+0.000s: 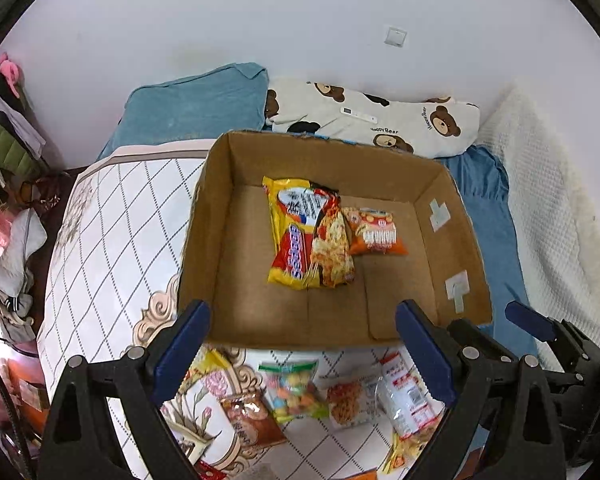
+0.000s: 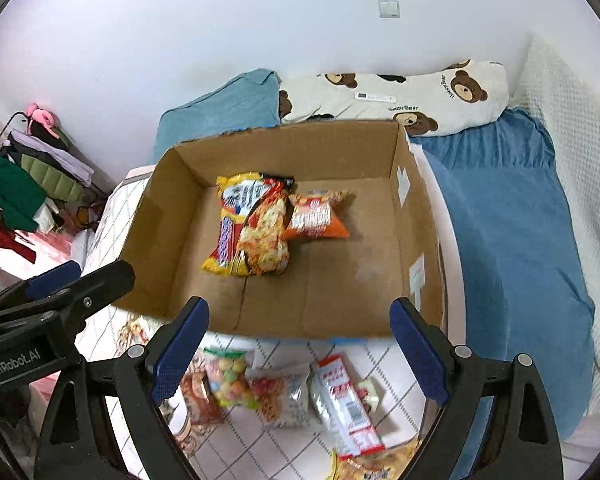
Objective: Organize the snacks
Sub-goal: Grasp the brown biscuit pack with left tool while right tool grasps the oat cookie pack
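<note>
An open cardboard box (image 1: pixel 204 216) (image 2: pixel 156 216) stands on a quilted blanket on the bed. Inside lie a yellow noodle pack (image 1: pixel 290 232) (image 2: pixel 226 232), a red-orange noodle pack (image 1: pixel 332 252) (image 2: pixel 266 236) overlapping it, and a small orange snack bag (image 1: pixel 376 232) (image 2: pixel 316 216). Several loose snacks lie in front of the box: a colourful candy bag (image 1: pixel 294 392) (image 2: pixel 230 376), a brown packet (image 1: pixel 248 420), a clear noodle-snack bag (image 1: pixel 348 400) (image 2: pixel 280 400) and a white-red packet (image 1: pixel 408 400) (image 2: pixel 348 404). My left gripper (image 1: pixel 304 348) and right gripper (image 2: pixel 300 348) are open and empty above them.
A blue pillow (image 1: pixel 196 108) and a bear-print pillow (image 1: pixel 380 116) with a white remote (image 1: pixel 358 114) lie behind the box. A blue sheet (image 2: pixel 508 216) and a white blanket (image 2: pixel 572 152) are to the right. Clothes (image 2: pixel 28 184) pile at the left.
</note>
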### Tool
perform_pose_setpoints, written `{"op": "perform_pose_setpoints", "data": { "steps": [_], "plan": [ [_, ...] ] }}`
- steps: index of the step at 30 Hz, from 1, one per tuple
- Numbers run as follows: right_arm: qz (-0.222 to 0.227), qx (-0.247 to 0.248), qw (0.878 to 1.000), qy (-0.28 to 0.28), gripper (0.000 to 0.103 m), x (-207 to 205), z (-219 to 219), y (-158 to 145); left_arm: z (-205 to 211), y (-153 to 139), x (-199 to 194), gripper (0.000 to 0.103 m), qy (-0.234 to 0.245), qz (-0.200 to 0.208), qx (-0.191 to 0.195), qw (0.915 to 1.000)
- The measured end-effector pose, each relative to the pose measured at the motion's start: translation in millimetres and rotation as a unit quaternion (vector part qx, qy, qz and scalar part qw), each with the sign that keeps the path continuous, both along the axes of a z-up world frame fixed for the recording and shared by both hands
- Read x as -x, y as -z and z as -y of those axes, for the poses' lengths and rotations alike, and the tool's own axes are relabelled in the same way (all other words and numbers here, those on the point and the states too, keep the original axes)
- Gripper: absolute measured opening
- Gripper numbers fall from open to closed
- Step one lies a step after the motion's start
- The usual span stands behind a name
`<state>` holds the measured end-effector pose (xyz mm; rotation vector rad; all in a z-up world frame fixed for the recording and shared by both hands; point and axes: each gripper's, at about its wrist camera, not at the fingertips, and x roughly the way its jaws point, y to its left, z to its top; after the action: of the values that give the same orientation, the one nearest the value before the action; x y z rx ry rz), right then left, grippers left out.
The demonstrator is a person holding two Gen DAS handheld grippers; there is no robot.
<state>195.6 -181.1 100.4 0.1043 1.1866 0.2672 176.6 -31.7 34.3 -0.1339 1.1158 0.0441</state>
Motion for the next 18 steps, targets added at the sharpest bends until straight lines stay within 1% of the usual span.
{"op": "perform_pose_setpoints", "data": {
  "steps": [2, 5, 7, 10, 12, 14, 15, 18],
  "plan": [
    [-0.01, 0.001, 1.0, -0.003, 0.094, 11, 4, 7, 0, 9, 12, 0.095, 0.0, -0.006, -0.008, 0.9999],
    [-0.042, 0.012, 0.999, -0.011, 0.094, 27, 10, 34, 1, 31, 31, 0.095, 0.002, -0.022, -0.025, 0.9995],
    [-0.064, 0.023, 0.998, -0.014, 0.094, 37, 14, 56, 0, 58, 42, 0.095, 0.005, -0.051, -0.033, 0.9981],
    [-0.099, 0.035, 0.994, -0.019, 0.092, 51, 21, 94, -3, 113, 52, 0.095, 0.002, -0.123, -0.017, 0.9922],
    [-0.117, 0.039, 0.992, -0.015, 0.074, 58, 25, 117, -2, 140, 53, 0.091, -0.001, -0.149, -0.009, 0.9888],
    [-0.141, 0.023, 0.99, -0.01, 0.072, 66, 27, 135, 0, 161, 51, 0.081, -0.004, -0.17, -0.008, 0.9855],
    [-0.145, 0.017, 0.989, -0.009, 0.072, 70, 27, 140, -1, 170, 50, 0.077, -0.011, -0.179, -0.009, 0.9837],
    [-0.153, 0.005, 0.988, -0.014, 0.072, 80, 18, 150, -15, 186, 55, 0.077, -0.047, -0.191, 0.008, 0.9804]
  ]
}}
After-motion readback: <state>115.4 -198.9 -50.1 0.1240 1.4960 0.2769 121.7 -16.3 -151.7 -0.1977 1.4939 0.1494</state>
